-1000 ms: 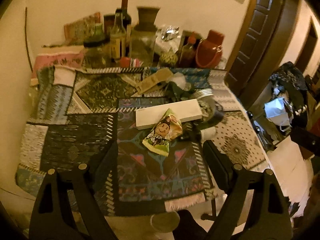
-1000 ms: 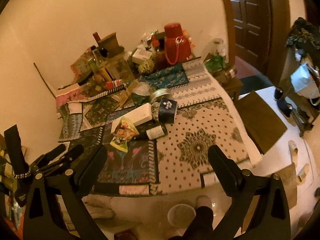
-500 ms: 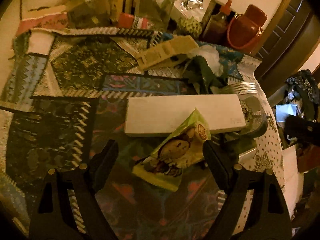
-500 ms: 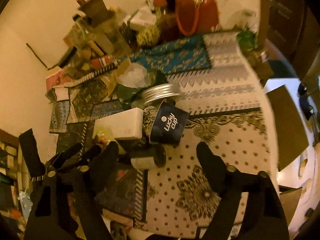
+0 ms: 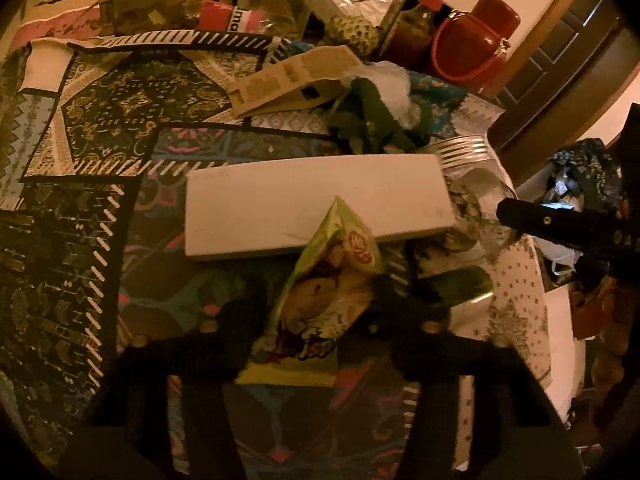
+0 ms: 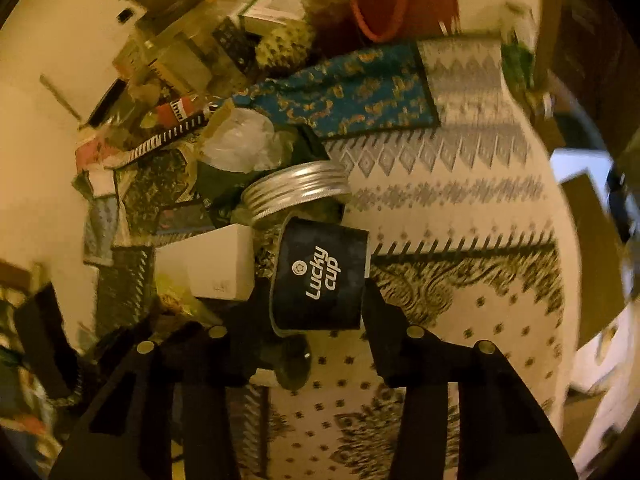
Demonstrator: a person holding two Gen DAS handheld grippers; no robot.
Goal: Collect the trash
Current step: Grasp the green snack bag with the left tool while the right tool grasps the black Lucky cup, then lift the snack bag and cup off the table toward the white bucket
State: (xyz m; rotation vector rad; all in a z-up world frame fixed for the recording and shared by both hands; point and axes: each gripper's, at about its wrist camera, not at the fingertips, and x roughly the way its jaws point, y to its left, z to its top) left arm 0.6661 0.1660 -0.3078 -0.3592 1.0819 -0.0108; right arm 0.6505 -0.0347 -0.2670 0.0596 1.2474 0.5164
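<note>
Our left claw (image 5: 320,304) has just been closing and now pinches the green snack packet (image 5: 332,292), white box (image 5: 316,208) just beyond it. Our right claw (image 6: 316,300), also closing, squeezes the dark Lucky cup (image 6: 320,276) on the worktop (image 6: 480,280).

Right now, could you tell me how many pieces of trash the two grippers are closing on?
2: the snack wrapper between the left gripper's jaws, the Lucky cup between the right gripper's. More may lie hidden.
</note>
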